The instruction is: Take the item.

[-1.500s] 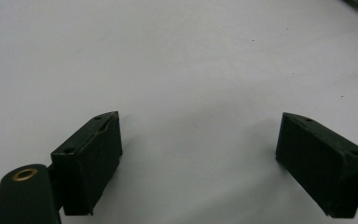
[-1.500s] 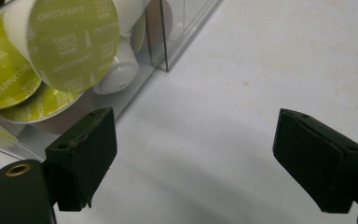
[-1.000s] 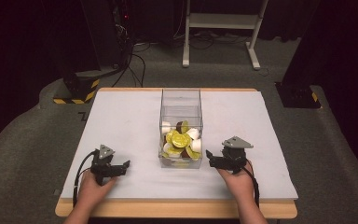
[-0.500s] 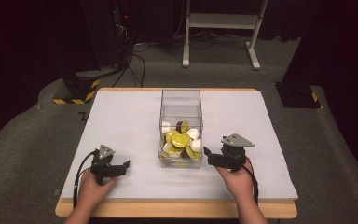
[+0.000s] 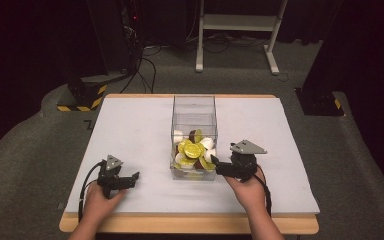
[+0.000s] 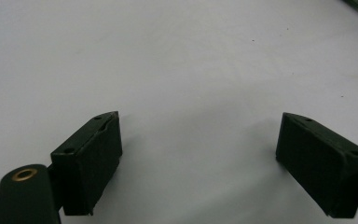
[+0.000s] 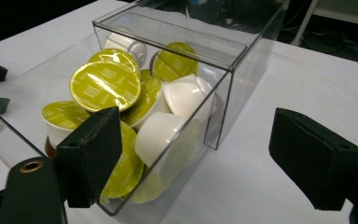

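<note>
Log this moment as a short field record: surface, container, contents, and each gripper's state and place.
surface: white table top
container: clear plastic box, open top, mid-table
contents: coffee capsules, green-gold foil lids, white cups, heaped at the near end
left gripper: open, low over bare table, apart from the box
right gripper: open, close beside the box's near right corner

Clear box (image 5: pixel 194 112) holds white capsules (image 7: pixel 186 95) with yellow-green foil lids (image 7: pixel 105 85). Table (image 5: pixel 140 130) pale grey-white, wood-coloured near edge. Both grippers black; far-left block (image 5: pixel 80 105) striped yellow-black.
</note>
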The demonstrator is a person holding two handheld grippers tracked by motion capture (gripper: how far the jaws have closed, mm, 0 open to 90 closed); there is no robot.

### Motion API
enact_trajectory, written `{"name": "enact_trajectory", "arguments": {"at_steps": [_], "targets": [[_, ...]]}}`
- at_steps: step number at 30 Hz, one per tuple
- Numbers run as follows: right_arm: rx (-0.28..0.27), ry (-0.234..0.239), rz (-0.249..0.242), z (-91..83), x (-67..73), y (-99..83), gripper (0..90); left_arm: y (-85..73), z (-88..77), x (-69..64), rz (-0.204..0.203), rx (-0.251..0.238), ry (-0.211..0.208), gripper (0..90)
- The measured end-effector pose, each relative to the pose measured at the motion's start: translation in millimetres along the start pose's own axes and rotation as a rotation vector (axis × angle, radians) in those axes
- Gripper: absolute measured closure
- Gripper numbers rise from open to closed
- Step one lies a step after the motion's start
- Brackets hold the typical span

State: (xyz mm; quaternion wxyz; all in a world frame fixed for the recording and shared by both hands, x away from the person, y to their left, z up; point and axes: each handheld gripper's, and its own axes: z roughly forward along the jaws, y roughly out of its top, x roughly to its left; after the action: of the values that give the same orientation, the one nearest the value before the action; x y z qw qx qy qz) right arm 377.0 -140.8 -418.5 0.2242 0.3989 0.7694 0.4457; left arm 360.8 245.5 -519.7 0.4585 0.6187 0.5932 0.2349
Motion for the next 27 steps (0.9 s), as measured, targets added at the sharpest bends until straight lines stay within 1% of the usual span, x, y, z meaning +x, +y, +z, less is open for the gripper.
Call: {"name": "enact_trajectory", "arguments": {"at_steps": [10, 15, 17, 18, 22, 24, 27], "targets": [[0.0, 0.039, -0.01, 8.9, 10.4, 8.4, 18.3, 0.0, 0.0, 0.1, 0.002, 0.0, 0.0, 14.4], [-0.001, 0.048, -0.016, 13.0, 15.3, 12.2, 18.3, 0.0, 0.1, 0.0, 0.0, -0.001, 0.0, 14.4], [0.001, 0.052, -0.012, 14.9, 17.6, 13.2, 18.3, 0.1, -0.6, 0.7, 0.011, 0.009, 0.001, 14.4], [0.001, 0.054, -0.02, 16.3, 18.4, 13.7, 18.3, 0.0, -0.5, 0.5, 0.007, 0.007, 0.0, 14.4], [0.005, 0.062, -0.02, 20.6, 22.0, 14.8, 18.4, 0.1, -0.5, 0.5, 0.008, 0.008, 0.0, 14.4], [0.005, 0.073, -0.026, 22.5, 23.8, 15.5, 20.3, 0.1, -0.5, 0.5, 0.007, 0.008, 0.0, 14.4], [0.008, 0.08, -0.027, 26.1, 26.9, 16.2, 20.4, 0.1, -0.7, 0.8, 0.012, 0.009, 0.001, 14.4]]}}
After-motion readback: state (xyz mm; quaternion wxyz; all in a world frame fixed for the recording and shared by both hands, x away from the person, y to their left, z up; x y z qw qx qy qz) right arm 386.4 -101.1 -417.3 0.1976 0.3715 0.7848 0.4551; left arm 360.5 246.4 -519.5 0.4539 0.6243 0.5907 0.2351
